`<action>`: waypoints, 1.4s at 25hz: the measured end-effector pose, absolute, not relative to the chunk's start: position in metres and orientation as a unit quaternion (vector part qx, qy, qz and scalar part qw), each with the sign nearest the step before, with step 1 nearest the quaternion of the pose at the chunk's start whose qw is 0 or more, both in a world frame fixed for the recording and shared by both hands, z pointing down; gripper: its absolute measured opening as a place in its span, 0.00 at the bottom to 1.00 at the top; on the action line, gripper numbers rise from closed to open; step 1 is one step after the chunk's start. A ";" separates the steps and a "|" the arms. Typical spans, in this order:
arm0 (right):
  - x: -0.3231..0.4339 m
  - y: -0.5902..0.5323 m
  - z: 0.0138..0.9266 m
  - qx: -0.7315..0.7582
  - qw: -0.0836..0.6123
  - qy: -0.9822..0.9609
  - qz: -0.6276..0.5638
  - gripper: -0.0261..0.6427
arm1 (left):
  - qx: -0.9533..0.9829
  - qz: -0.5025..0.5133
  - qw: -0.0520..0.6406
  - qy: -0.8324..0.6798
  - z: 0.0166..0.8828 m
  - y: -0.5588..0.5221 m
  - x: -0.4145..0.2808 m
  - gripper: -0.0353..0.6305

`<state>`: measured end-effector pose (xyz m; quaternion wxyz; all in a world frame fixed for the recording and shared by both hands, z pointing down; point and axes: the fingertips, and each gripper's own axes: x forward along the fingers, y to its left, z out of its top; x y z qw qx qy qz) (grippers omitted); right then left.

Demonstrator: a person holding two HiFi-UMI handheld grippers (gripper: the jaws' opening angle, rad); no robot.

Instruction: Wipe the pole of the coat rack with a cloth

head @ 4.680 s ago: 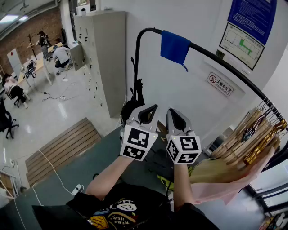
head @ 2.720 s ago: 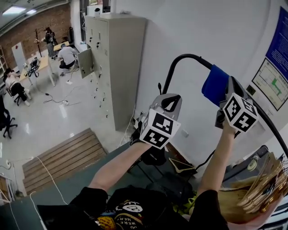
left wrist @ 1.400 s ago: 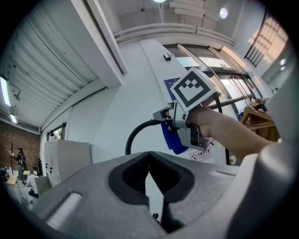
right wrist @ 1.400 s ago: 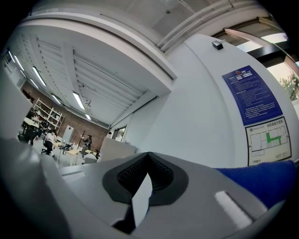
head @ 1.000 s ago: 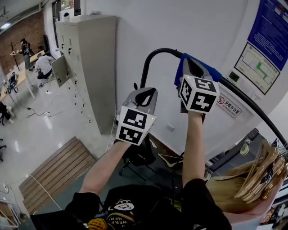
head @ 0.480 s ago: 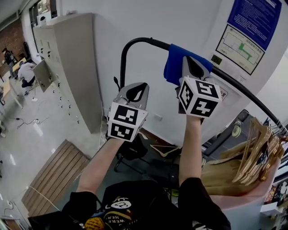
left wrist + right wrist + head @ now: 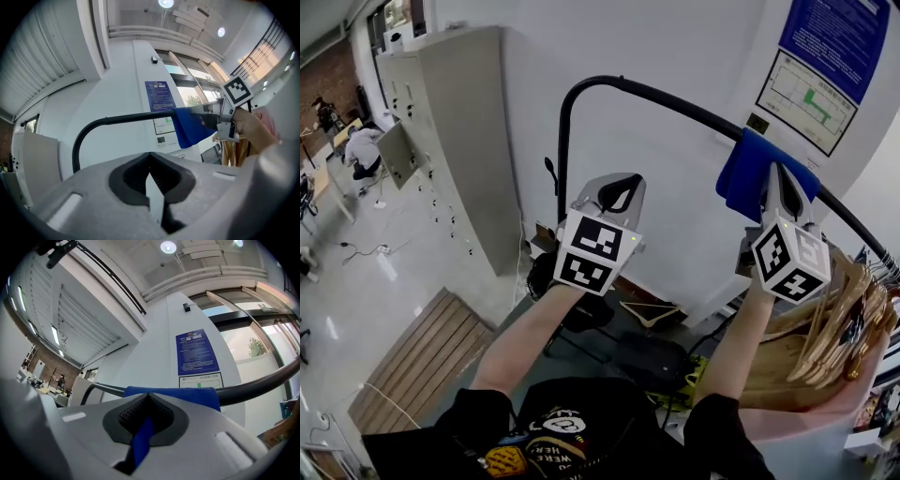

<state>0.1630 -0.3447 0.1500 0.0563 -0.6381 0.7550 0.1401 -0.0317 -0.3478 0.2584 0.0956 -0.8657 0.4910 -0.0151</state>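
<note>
Cloth of blue fabric (image 7: 748,171) drapes over the black curved metal pole (image 7: 656,94), pinched by the right gripper (image 7: 774,180); the left gripper (image 7: 617,193) hovers clenched, empty, below it.

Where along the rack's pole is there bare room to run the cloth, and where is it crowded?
Bare: the pole from its bend to the blue cloth, which the right gripper grips. The left gripper hangs below that stretch, shut and empty. Crowded: beyond the cloth, wooden hangers bunch on the pole.
</note>
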 end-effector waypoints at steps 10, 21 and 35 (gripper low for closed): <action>0.288 -0.331 0.179 -0.738 0.066 0.663 0.107 0.04 | -0.875 -0.029 0.094 0.474 0.266 -0.353 -0.013 0.06; 0.250 -0.329 0.171 -0.723 0.069 0.675 0.133 0.04 | -0.875 -0.026 0.091 0.474 0.269 -0.360 -0.028 0.06; 0.126 -0.357 0.155 -0.631 0.042 0.755 0.174 0.04 | -0.873 -0.015 0.073 0.482 0.274 -0.371 -0.033 0.06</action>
